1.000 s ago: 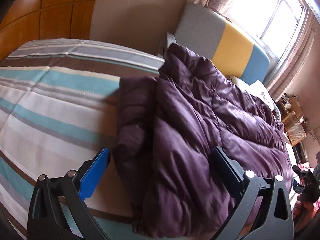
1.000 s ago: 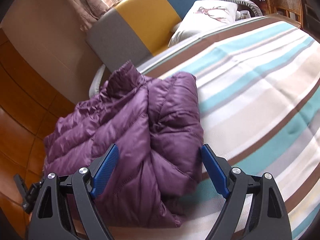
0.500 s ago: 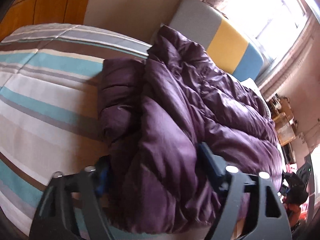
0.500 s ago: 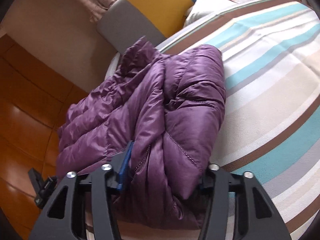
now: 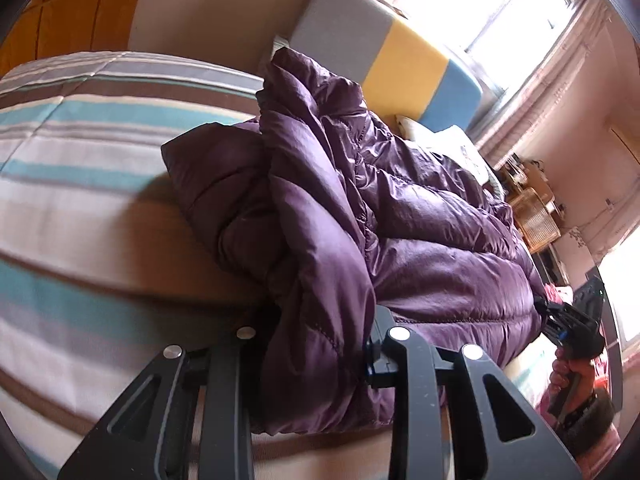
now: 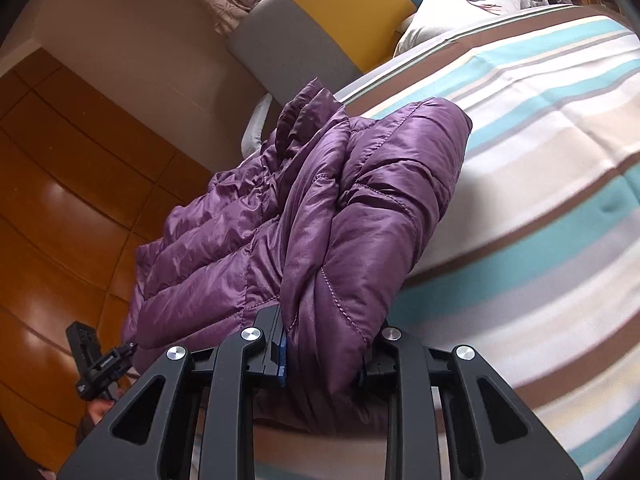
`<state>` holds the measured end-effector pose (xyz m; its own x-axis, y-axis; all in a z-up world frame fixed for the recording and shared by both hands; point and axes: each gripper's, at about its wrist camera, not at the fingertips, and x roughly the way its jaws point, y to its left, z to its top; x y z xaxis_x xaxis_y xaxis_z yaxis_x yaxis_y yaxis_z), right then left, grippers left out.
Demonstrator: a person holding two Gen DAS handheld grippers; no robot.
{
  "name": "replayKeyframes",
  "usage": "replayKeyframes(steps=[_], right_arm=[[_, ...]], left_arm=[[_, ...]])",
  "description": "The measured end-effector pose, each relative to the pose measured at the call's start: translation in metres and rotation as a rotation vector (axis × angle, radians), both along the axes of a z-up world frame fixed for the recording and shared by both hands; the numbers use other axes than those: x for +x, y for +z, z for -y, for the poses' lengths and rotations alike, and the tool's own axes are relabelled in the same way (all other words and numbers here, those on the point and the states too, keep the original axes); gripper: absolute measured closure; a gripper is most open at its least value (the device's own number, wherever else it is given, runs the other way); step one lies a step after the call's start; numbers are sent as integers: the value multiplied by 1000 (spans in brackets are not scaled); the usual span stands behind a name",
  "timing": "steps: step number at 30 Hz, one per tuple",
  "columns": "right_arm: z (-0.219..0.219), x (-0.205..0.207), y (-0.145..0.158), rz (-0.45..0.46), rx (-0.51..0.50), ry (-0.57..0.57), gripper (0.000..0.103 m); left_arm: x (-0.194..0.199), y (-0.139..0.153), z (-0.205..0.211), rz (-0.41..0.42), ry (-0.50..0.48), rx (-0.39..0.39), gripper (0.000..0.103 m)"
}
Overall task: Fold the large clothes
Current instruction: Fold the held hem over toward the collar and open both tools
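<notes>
You've got a quilted purple jacket (image 5: 420, 240) in slick cloth with a soft sheen, lying on a matt woven striped bedspread (image 5: 80, 200). Your grippers' frames look matt black plastic with shiny metal screws, and the wooden floor (image 6: 60, 200) on the left gleams glossy.

Home bedroom: striped bed (image 6: 540, 128), pillow (image 6: 472, 0), curtained window (image 5: 516, 8), wooden wardrobe (image 6: 60, 184).

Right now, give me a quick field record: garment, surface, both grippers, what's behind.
garment: purple puffer jacket, bunched and partly folded
surface: striped bed cover
left gripper: jaws closing, a fold of the jacket's near edge between them
right gripper: jaws closing, a jacket fold between them
behind: grey, yellow and blue headboard; pillow
</notes>
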<state>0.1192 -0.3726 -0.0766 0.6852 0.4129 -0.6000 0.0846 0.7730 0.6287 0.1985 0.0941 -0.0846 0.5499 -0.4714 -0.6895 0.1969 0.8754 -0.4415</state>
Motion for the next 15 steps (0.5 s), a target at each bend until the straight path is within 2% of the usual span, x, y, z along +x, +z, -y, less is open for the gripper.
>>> replayKeyframes(steps=[13,15], right_arm=[[1,-82,1,1,-1,48,79],[2,-89,-2,7,-4,44,75]], left_arm=[[-89,2,-11,-12,-70,-4,76],[-97,-1,-12,-10,-66,-6,74]])
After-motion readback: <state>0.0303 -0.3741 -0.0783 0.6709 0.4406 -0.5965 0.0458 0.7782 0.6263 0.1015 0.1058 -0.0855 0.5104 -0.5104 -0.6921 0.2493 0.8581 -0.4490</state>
